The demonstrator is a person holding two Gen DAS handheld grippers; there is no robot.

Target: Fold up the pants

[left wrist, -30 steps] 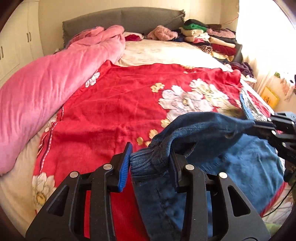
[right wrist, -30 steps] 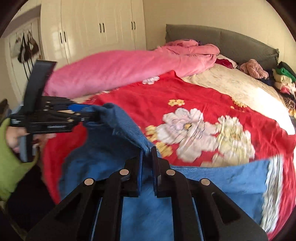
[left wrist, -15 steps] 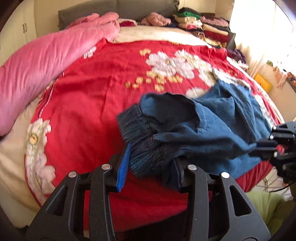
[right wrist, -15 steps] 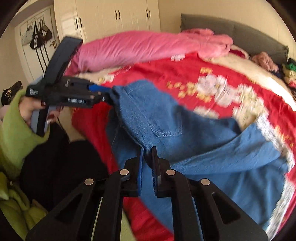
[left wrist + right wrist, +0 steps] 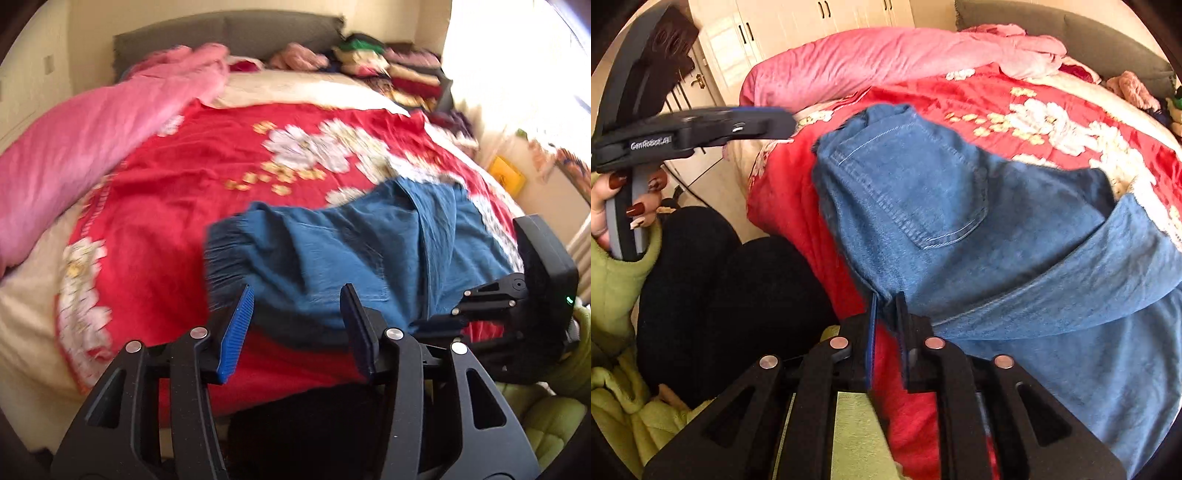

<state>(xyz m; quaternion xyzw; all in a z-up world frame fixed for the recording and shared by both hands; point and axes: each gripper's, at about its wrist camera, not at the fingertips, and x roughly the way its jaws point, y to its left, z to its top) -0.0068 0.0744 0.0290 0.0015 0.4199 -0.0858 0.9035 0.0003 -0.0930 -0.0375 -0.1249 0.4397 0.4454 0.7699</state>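
Observation:
Blue denim pants (image 5: 351,251) lie folded over on the red flowered bedspread (image 5: 192,192) near the bed's front edge; a back pocket shows in the right wrist view (image 5: 923,192). My left gripper (image 5: 297,328) is open and empty, just in front of the pants' edge. It also shows in the right wrist view (image 5: 768,122), off to the left of the waistband. My right gripper (image 5: 886,325) is shut on the near edge of the pants. It also shows at the right of the left wrist view (image 5: 439,325).
A rolled pink quilt (image 5: 92,136) lies along the bed's left side. Stacked clothes (image 5: 388,70) sit at the far right by the grey headboard (image 5: 229,33). White wardrobes (image 5: 812,22) stand beyond. The person's black-trousered legs (image 5: 731,288) are at the bed's front edge.
My left gripper has let go of the waistband and opened, and has pulled back. The pants have dropped onto the bedspread. My right gripper stays shut on the pants' edge.

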